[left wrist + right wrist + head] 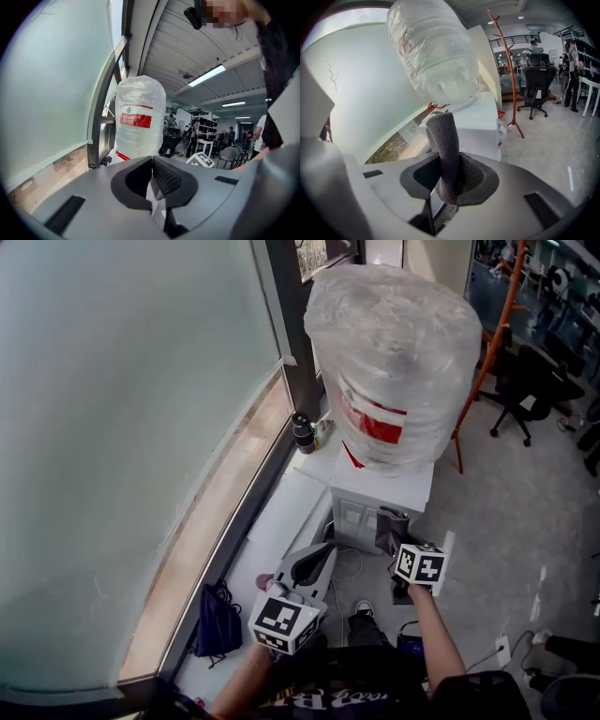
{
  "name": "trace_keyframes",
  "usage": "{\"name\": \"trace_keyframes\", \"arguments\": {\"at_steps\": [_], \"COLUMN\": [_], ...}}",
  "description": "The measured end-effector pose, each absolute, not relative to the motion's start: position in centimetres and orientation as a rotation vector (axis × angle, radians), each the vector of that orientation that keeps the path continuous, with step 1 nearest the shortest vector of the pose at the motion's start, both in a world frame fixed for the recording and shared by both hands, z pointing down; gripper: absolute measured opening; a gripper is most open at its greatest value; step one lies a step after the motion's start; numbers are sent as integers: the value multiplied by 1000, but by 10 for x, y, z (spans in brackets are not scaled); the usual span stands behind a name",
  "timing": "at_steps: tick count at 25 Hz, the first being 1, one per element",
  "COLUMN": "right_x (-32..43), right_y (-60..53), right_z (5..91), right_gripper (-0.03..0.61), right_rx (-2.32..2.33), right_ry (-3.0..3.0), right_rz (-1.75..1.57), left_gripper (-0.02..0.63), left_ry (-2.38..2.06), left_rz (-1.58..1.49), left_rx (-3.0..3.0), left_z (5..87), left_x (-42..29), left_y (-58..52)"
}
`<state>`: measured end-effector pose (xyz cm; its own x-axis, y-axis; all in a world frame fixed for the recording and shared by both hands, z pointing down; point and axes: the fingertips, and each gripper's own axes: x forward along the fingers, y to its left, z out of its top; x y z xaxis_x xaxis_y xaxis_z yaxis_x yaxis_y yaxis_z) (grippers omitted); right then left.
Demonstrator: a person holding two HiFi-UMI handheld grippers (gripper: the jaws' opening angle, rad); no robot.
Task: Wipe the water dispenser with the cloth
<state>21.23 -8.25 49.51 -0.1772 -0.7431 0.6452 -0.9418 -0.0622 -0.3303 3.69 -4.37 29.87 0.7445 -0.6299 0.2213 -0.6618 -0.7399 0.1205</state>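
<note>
The white water dispenser (380,498) stands by the window with a large plastic-wrapped bottle (394,367) with a red label on top; both gripper views show it too, bottle (138,117) and dispenser body (476,126). My right gripper (394,538) is shut on a folded grey cloth (445,154) that sticks up between its jaws, close in front of the dispenser's front face. My left gripper (309,568) hangs lower left of the dispenser, jaws shut with nothing between them (152,180).
A frosted glass wall (122,427) and wooden sill run along the left. A dark flask (304,432) stands behind the dispenser, a dark bag (216,620) lies on the floor. An orange coat stand (506,70) and office chairs (520,381) are to the right.
</note>
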Motion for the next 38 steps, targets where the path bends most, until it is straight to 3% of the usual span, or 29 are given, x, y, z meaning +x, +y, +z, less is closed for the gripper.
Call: {"name": "trace_keyframes", "arguments": {"at_steps": [10, 23, 38], "right_x": [91, 127, 138], "right_y": [-131, -180, -182], "right_z": [496, 543, 764], "right_gripper": [104, 106, 104], "right_rx": [1845, 1855, 1507], "right_ry": [-2029, -1868, -1779], "right_rz": [898, 599, 460], "left_gripper": [17, 17, 17], "left_ry": [-859, -861, -1053], "left_rz": [298, 287, 276], "left_rx": [2821, 2757, 2635], "left_z": [335, 394, 514], "left_x": [-49, -65, -36], "left_y": [-39, -45, -67]}}
